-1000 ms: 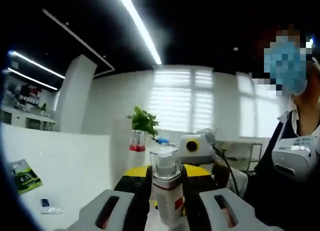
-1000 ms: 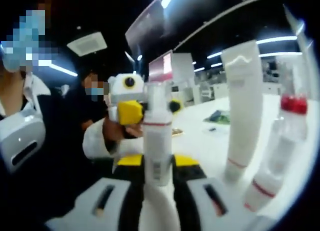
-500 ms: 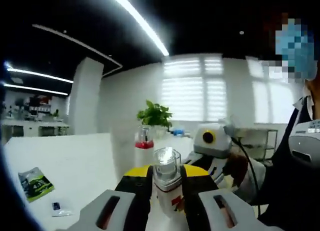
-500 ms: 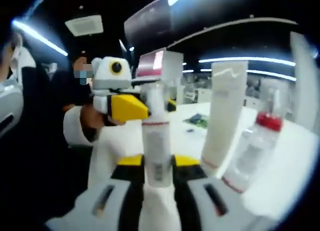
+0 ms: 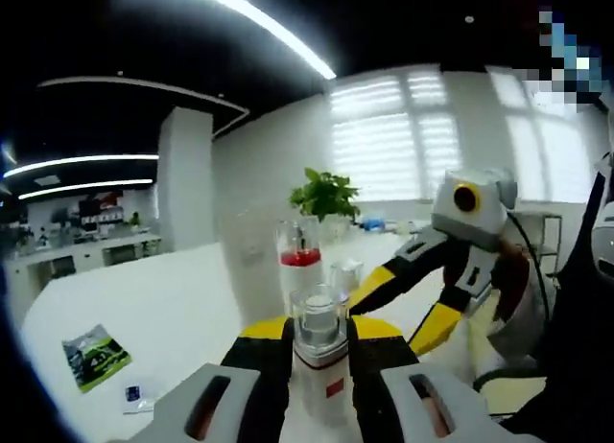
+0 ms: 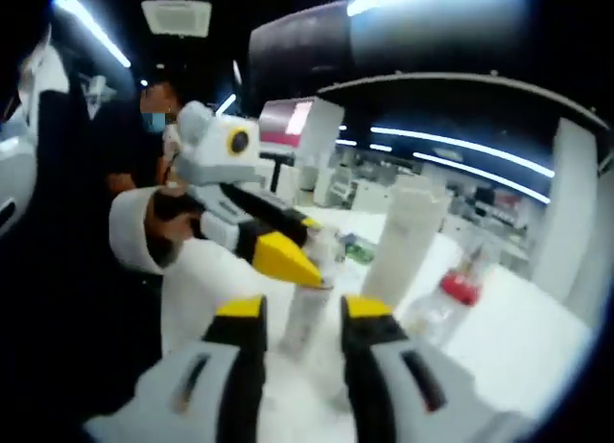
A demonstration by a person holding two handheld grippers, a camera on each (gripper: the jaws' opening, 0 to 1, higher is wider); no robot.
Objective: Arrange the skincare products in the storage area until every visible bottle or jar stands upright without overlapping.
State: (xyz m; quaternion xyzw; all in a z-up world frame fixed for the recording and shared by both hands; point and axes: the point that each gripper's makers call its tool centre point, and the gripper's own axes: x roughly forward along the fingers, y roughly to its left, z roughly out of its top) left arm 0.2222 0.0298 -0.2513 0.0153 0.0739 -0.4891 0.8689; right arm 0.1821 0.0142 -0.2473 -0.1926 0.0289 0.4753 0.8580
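My left gripper [image 5: 318, 332] is shut on a white pump bottle [image 5: 318, 316] with a clear cap and a red band, held upright over the white table [image 5: 182, 318]. In the right gripper view it comes in from the left [image 6: 286, 260]. My right gripper [image 6: 306, 309] is open. A slim white bottle [image 6: 307, 326] stands on the table just beyond its jaws, which are apart on either side of it. Behind stand a tall white tube [image 6: 408, 244] and a clear red-capped bottle [image 6: 447, 304], which also appears in the left gripper view [image 5: 299, 270]. There the right gripper [image 5: 408, 305] enters from the right, its jaws spread.
A green packet [image 5: 95, 352] and a small sachet [image 5: 134, 395] lie on the table to the left. A potted plant [image 5: 326, 194] stands at the back. A person's sleeve [image 6: 144, 234] and dark clothing [image 6: 67, 270] are on the left of the right gripper view.
My right gripper has let go of the slim white bottle and drawn back; the bottle now stands on the table. My left gripper still holds the pump bottle. Both cameras have shifted.
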